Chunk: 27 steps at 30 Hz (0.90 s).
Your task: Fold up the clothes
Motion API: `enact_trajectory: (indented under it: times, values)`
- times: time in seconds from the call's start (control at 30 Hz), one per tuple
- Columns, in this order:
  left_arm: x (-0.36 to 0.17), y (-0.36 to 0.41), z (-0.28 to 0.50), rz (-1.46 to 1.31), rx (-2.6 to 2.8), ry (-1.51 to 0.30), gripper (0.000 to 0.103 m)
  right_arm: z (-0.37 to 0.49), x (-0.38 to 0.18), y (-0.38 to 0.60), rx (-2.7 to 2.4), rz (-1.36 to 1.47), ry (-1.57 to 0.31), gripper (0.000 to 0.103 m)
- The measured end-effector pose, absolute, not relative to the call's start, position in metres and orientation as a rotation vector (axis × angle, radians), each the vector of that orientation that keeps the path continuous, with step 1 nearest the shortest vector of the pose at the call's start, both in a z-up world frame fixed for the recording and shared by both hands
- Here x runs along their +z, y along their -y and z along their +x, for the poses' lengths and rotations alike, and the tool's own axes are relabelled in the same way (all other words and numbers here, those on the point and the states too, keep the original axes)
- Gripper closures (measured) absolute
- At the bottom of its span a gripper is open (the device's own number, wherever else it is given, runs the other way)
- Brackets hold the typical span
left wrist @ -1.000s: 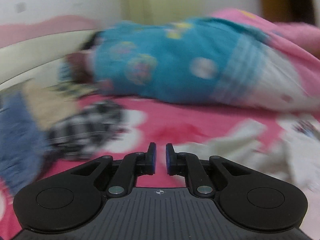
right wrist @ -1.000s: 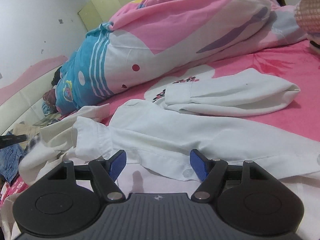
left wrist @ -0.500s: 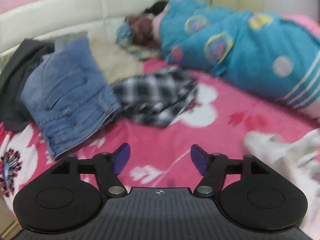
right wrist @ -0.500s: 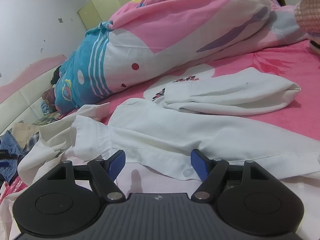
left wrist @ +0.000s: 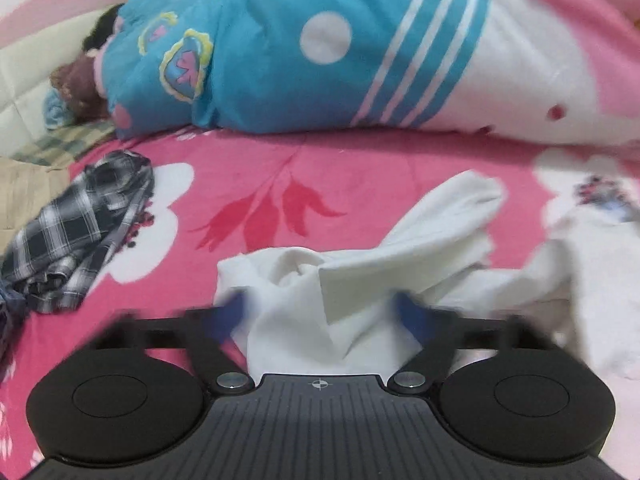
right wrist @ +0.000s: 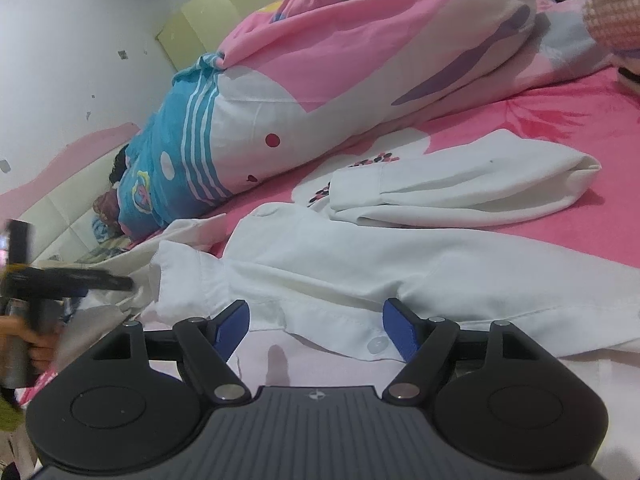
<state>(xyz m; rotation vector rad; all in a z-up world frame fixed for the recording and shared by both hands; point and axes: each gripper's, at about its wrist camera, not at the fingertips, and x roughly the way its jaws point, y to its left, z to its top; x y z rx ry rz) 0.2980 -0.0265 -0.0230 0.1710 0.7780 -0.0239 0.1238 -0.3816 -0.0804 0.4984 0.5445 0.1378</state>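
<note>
A white shirt [right wrist: 360, 264] lies spread on the pink flowered bed sheet [right wrist: 560, 120], one sleeve [right wrist: 460, 188] folded across the far side. My right gripper [right wrist: 316, 320] hovers open over its buttoned front edge, with nothing pinched. In the left wrist view a bunched end of the same white shirt [left wrist: 320, 280] lies between the blurred blue fingers [left wrist: 230, 312] of my left gripper [left wrist: 320, 308], whose jaws are closing; the pads stand apart from the cloth. The left gripper [right wrist: 80, 280] also shows blurred at the left of the right wrist view, held by a hand [right wrist: 36, 348].
A rolled blue, white and pink quilt [left wrist: 360, 48] runs along the far side of the bed. A black-and-white checked garment [left wrist: 84, 224] lies crumpled at the left, next to beige cloth [left wrist: 24, 196]. A padded headboard [right wrist: 60, 208] and a white wall stand behind.
The left gripper swung from the jeans and checked garment over to the white shirt's bunched end, opening wide on the way. The right gripper has not moved.
</note>
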Motion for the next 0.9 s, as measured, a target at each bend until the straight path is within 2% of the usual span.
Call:
enact_trajectory:
  times: [0.07,0.33,0.43,0.5,0.57,0.6,0.67,0.77,0.9]
  values:
    - [-0.026,0.011,0.3,0.106,0.009,-0.793,0.092,0.123,-0.081,0.382,0.139,0.506,-0.541,0.027]
    - [0.013,-0.094,0.263,-0.062,0.299,-0.599,0.095,0.123,-0.082,0.383,0.141,0.52,-0.538,0.027]
    - [0.013,-0.134,0.263,-0.119,0.374,-0.664,0.092,0.122,-0.082,0.383,0.14,0.52,-0.538,0.027]
    - [0.011,-0.159,0.266,-0.156,0.417,-0.725,0.079,0.122,-0.082,0.383,0.139,0.521,-0.538,0.027]
    - [0.006,-0.172,0.268,-0.173,0.414,-0.793,0.054,0.122,-0.082,0.382,0.138,0.521,-0.538,0.027]
    - [0.004,-0.176,0.269,-0.179,0.405,-0.828,0.05,0.122,-0.082,0.382,0.137,0.521,-0.538,0.027]
    - [0.002,-0.179,0.264,-0.186,0.382,-0.846,0.034,0.121,-0.082,0.382,0.137,0.521,-0.538,0.027]
    - [0.012,-0.185,0.251,-0.24,0.34,-0.829,0.021,0.122,-0.081,0.382,0.136,0.518,-0.54,0.026]
    - [0.032,-0.187,0.229,-0.339,0.308,-0.773,0.009,0.123,-0.081,0.38,0.133,0.507,-0.546,0.026]
